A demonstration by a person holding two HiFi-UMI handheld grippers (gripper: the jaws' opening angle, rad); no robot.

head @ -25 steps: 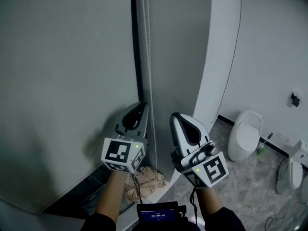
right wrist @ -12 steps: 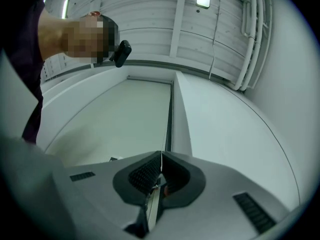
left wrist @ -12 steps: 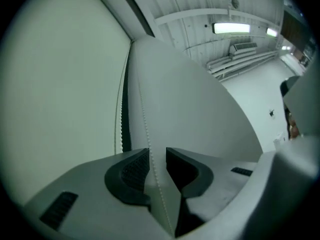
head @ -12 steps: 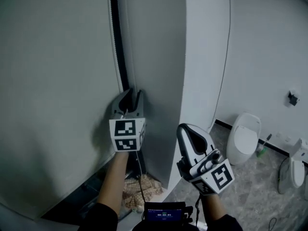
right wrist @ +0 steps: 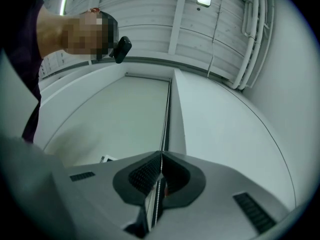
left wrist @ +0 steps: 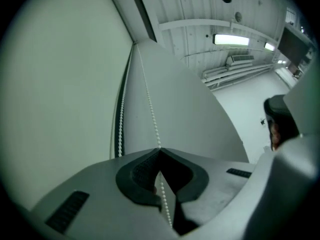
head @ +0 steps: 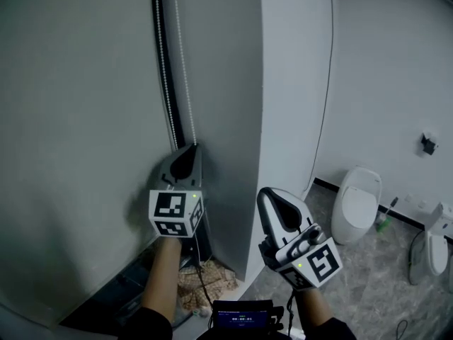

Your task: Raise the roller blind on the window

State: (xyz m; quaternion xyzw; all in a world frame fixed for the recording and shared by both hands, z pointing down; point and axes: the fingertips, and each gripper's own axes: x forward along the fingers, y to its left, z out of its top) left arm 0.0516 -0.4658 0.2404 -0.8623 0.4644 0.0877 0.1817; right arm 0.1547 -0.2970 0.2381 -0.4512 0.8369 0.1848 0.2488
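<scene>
The roller blind [head: 78, 119] is seen as a plain grey sheet filling the left half of the head view, reaching down to the lower left of the frame. Along its right edge the bead chain [head: 182, 62] is hung in two pale strands, running from the top of the frame down to the centre. The right-hand strand is clamped between the closed jaws of the left gripper [head: 191, 149], just left of centre. In the left gripper view the beads are seen passing through the pinched tips and on down between the pads. The right gripper [head: 269, 193] is held lower, right of centre, apart from the chain and in front of the white wall corner [head: 290, 83]. Its jaws are pressed together. A crumpled cloth [head: 195, 278] is seen on the floor at bottom centre. A white toilet [head: 359, 204] is set near the far wall at lower right.
</scene>
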